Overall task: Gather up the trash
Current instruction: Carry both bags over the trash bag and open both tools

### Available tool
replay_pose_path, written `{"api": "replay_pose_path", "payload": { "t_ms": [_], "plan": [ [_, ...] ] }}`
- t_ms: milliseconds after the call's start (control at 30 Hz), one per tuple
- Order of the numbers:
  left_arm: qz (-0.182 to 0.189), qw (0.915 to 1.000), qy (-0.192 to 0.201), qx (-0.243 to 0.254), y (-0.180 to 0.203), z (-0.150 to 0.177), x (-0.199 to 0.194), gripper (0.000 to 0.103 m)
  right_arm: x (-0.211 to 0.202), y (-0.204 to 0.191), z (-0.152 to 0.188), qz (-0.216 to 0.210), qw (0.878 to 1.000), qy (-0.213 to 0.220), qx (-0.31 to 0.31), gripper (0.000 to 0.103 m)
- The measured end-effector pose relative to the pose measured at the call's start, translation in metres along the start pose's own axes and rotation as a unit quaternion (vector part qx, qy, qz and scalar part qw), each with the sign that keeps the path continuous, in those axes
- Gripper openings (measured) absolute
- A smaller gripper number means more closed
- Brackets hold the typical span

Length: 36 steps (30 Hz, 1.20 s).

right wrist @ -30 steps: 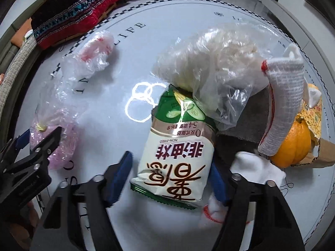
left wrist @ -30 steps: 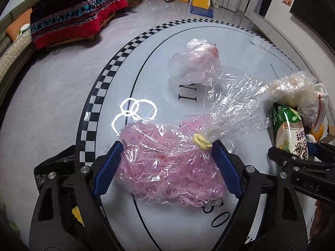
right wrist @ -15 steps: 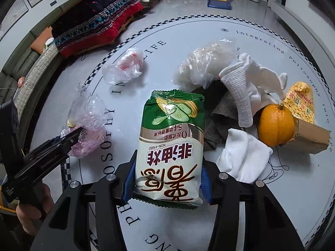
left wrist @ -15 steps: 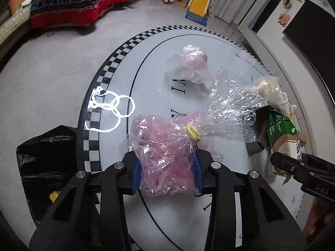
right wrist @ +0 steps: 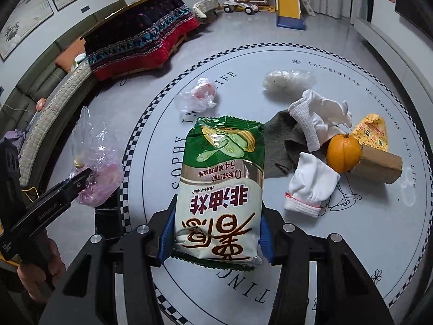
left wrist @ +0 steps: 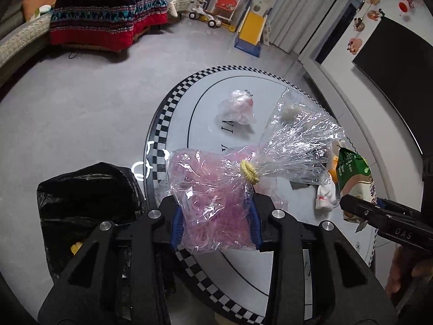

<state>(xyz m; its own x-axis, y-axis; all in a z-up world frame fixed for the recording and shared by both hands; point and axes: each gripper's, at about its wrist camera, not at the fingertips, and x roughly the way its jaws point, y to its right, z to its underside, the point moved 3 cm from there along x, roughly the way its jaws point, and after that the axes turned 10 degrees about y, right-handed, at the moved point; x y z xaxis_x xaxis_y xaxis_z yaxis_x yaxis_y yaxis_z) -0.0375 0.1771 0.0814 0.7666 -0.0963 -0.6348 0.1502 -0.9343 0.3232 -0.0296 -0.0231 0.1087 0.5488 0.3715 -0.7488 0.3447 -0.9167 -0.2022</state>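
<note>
My left gripper (left wrist: 215, 224) is shut on a clear bag of pink rubber bands (left wrist: 213, 203) tied with a yellow band, held in the air over the round table's (left wrist: 270, 265) near left edge. A black trash bag (left wrist: 86, 192) stands open on the floor just left of it. My right gripper (right wrist: 216, 239) is shut on a green and white chip bag (right wrist: 219, 189), lifted above the table. The pink bag also shows at the left of the right wrist view (right wrist: 100, 178).
On the table (right wrist: 379, 230) lie a crumpled clear bag with pink inside (right wrist: 199, 97), a bag of white stuff (right wrist: 286, 80), white gloves (right wrist: 311, 187), dark cloth (right wrist: 278, 143), an orange (right wrist: 343, 153), a cardboard box (right wrist: 379, 165) and a yellow packet (right wrist: 372, 132). A sofa and toys stand beyond.
Both grippers closed on their bags and lifted them off the table. The left one moved back toward the table edge near the black trash bag.
</note>
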Motion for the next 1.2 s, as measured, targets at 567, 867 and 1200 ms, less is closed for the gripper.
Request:
{"api": "replay_pose_path", "payload": {
  "t_ms": [567, 867, 1200],
  "plan": [
    [-0.103, 0.9935, 0.04, -0.028, -0.107, 0.045, -0.084, 0.038, 0.008, -0.148, 0.065, -0.086, 0.989, -0.035, -0.11, 0.052],
    [-0.163, 0.9843, 0.025, -0.063, -0.172, 0.077, -0.1, 0.039, 0.037, -0.22, 0.103, -0.14, 0.976, -0.074, -0.15, 0.052],
    [-0.243, 0.9672, 0.023, -0.07, -0.207, 0.089, -0.099, 0.097, 0.058, -0.235, 0.113, -0.13, 0.974, -0.077, -0.171, 0.076]
  ]
}}
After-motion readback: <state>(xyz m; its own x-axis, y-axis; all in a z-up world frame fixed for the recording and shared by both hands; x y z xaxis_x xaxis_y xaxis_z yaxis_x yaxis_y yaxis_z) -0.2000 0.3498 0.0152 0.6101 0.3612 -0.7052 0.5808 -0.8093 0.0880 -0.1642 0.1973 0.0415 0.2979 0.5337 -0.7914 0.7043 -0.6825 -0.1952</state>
